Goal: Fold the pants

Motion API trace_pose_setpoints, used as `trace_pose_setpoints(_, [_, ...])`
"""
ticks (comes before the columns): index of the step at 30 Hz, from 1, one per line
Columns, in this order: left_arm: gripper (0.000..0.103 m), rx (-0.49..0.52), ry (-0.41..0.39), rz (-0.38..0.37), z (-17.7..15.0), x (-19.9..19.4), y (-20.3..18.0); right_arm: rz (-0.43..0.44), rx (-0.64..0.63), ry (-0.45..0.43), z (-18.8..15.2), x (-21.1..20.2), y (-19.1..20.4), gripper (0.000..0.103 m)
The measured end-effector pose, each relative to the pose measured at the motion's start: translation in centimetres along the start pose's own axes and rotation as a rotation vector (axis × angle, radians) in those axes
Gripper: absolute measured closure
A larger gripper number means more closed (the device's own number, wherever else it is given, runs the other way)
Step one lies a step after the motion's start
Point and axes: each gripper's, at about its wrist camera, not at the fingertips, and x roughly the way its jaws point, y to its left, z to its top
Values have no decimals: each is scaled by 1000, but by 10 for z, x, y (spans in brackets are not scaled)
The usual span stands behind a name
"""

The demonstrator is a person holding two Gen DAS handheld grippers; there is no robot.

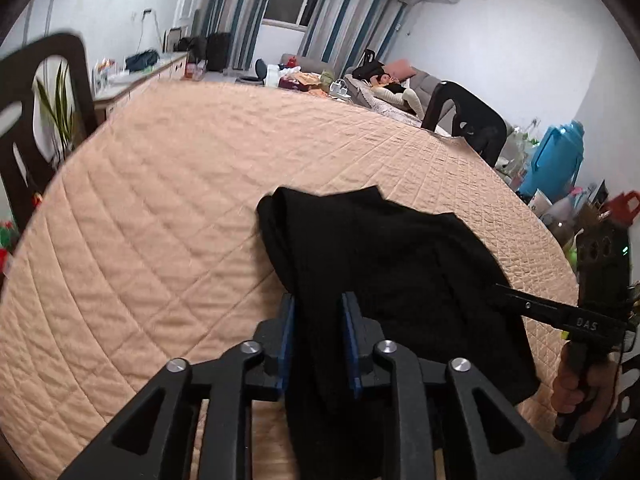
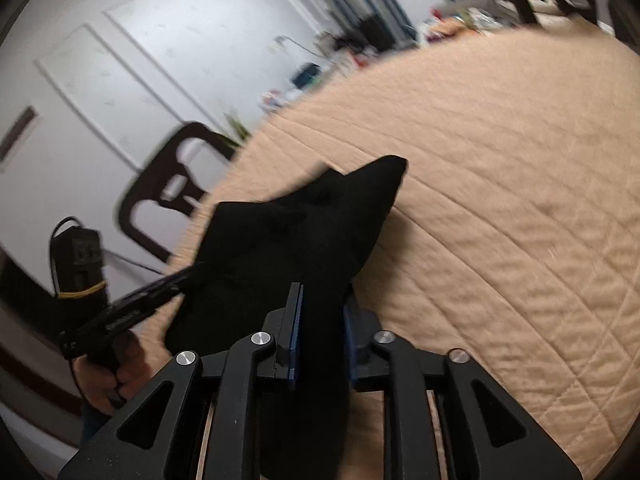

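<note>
Black pants lie in a folded heap on a peach quilted cover over the table. My left gripper has a thick fold of the pants filling the gap between its blue pads. The right gripper reaches into the cloth from the right, held by a hand. In the right wrist view, the pants rise to a point, and the right gripper has black cloth packed between its pads. The left gripper enters the heap from the left. Both sets of fingertips are partly hidden by fabric.
Dark chairs stand at the table's left edge and far right edge. A person lies on a sofa beyond the table. A blue container and clutter stand at the right. The quilted cover stretches wide beyond the pants.
</note>
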Motion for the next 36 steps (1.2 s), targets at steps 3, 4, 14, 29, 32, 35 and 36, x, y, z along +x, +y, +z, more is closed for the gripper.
trace_pose_setpoints(3, [75,-24,-9,-14,-4,-5,5,9,27,-17,-6,-10,-12,77])
trace_pose_setpoints(4, [75,-11,-12,0,-5,-7,2,-7,20,-27,-7,-16,-11,77])
trace_pose_setpoints(14, [75,94,-104,-12,-33,-63,-37,-94,-249,-83,-44,-59,51,77])
trace_pose_setpoints(29, [75,196,-59,55,-32,-48,-61,-182,-378,-26,-47,-37,66,77])
trace_pose_setpoints(32, [75,189,-60,82,-3,-29,-59,-175,-366,-54,-21,-28,64,77])
trace_pose_setpoints(35, [75,173,-41,142,22,-1,-51,-187,-330,-48,3,-7,56,77])
trace_pose_setpoints(36, [75,158,-18,154,27,10,-46,-194,-317,-36,8,0,52,77])
